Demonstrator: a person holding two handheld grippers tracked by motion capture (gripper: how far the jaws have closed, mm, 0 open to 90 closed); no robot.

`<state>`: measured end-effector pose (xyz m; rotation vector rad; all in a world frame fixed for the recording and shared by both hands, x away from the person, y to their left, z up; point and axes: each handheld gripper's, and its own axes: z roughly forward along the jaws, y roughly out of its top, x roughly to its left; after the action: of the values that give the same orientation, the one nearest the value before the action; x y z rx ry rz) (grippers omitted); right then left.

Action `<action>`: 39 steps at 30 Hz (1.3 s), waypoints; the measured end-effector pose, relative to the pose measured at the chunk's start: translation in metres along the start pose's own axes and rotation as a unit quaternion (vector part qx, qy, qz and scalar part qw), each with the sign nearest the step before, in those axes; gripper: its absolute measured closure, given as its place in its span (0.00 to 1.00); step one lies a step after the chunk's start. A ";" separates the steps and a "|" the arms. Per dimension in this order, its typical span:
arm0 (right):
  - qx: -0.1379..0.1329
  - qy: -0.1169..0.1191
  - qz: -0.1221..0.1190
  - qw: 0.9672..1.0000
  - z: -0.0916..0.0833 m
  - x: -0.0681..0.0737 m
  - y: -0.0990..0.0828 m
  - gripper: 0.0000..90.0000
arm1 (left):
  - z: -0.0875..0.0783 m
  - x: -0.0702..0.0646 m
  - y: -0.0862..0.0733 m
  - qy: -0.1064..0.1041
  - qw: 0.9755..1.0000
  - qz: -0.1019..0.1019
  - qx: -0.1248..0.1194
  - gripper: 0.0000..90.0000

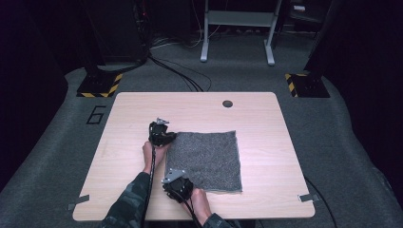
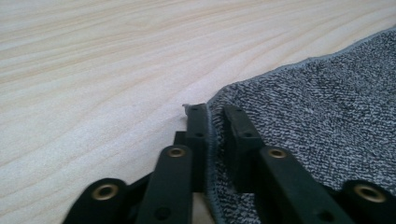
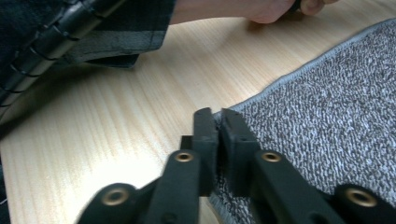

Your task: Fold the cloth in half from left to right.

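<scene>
The left gripper (image 2: 215,122) is clamped on the far left corner of the grey towel (image 1: 204,159), whose hemmed edge is pinched upright between the black jaws. The right gripper (image 3: 218,125) is closed likewise on the near left corner. The towel is spread flat on the wooden table (image 1: 133,109), right of both hands, toward the table's near edge.
</scene>
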<state>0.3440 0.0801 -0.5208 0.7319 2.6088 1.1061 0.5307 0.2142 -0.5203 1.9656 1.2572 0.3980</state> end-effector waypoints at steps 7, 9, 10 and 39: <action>-0.020 0.013 0.020 1.000 -0.011 -0.002 -0.004 0.99 | -0.005 0.000 0.000 -0.002 1.000 0.000 -0.009 0.96; -0.028 0.010 0.023 0.999 -0.014 -0.001 -0.004 0.99 | -0.006 0.000 0.001 -0.003 1.000 -0.003 -0.013 0.97; -0.032 0.012 0.022 0.999 -0.018 -0.002 -0.003 0.99 | -0.008 -0.001 0.001 -0.003 1.000 -0.006 -0.016 0.97; -0.159 0.039 0.026 0.986 -0.073 0.003 0.036 0.99 | -0.075 -0.001 0.058 0.046 0.997 0.047 -0.038 0.97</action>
<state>0.3274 0.0586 -0.4442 0.6982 2.3981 1.5473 0.5210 0.2322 -0.4276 1.9659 1.1929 0.5811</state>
